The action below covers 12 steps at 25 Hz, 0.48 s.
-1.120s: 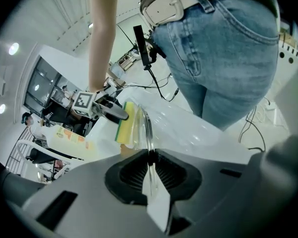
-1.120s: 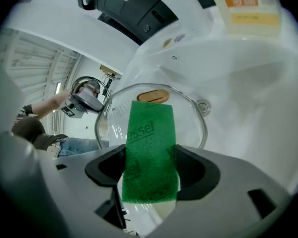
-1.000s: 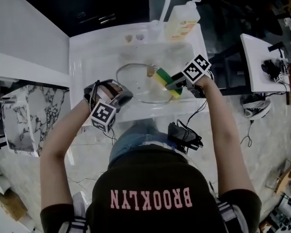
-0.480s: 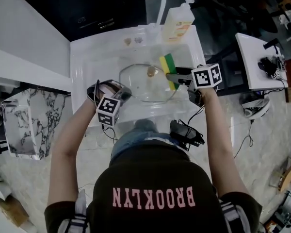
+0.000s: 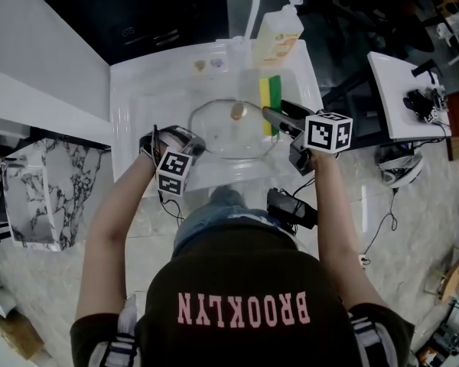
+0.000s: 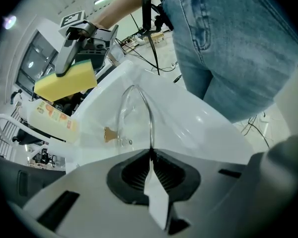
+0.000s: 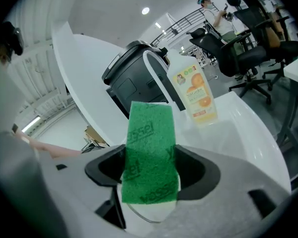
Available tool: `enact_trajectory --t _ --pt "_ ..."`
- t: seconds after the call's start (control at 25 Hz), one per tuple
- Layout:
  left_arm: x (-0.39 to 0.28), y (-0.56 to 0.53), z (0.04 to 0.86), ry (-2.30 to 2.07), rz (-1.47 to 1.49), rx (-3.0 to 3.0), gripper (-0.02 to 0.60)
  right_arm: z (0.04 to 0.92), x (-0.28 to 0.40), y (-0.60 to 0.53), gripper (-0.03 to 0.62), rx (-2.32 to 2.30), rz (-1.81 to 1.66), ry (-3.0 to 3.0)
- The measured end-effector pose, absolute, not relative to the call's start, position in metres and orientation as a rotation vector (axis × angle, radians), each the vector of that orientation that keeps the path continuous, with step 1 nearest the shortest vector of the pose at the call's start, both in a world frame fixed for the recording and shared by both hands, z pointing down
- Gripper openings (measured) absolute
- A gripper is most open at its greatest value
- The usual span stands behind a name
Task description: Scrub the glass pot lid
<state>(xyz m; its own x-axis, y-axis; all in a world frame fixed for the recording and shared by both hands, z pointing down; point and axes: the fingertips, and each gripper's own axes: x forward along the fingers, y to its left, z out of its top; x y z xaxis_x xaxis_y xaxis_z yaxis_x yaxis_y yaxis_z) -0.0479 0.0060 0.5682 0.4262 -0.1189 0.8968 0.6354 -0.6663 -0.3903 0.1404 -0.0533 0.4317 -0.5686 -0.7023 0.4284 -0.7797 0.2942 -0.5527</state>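
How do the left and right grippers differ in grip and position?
The left gripper is shut on the thin rim of the glass lid; the right gripper is shut on a thick green-and-yellow sponge. The left gripper meets the lid at its near-left edge; the right gripper holds the sponge clear of it. Both are shut.

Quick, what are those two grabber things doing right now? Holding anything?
The left gripper has its jaws shut on the rim of the glass pot lid.
The right gripper has its jaws shut on the sponge.
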Motion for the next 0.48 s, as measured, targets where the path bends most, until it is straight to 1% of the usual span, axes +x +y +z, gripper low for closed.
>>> enact_trajectory --t 0.2,0.48 --pt "-0.047 0.007 0.572 -0.436 -1.31 -1.928 0.021 0.425 0.138 -0.054 0.288 1.437 1.124 -2.452" --pt "-0.046 0.007 0.579 -0.438 -1.324 -1.915 0.021 0.418 0.13 -0.054 0.29 1.47 1.016 -2.43"
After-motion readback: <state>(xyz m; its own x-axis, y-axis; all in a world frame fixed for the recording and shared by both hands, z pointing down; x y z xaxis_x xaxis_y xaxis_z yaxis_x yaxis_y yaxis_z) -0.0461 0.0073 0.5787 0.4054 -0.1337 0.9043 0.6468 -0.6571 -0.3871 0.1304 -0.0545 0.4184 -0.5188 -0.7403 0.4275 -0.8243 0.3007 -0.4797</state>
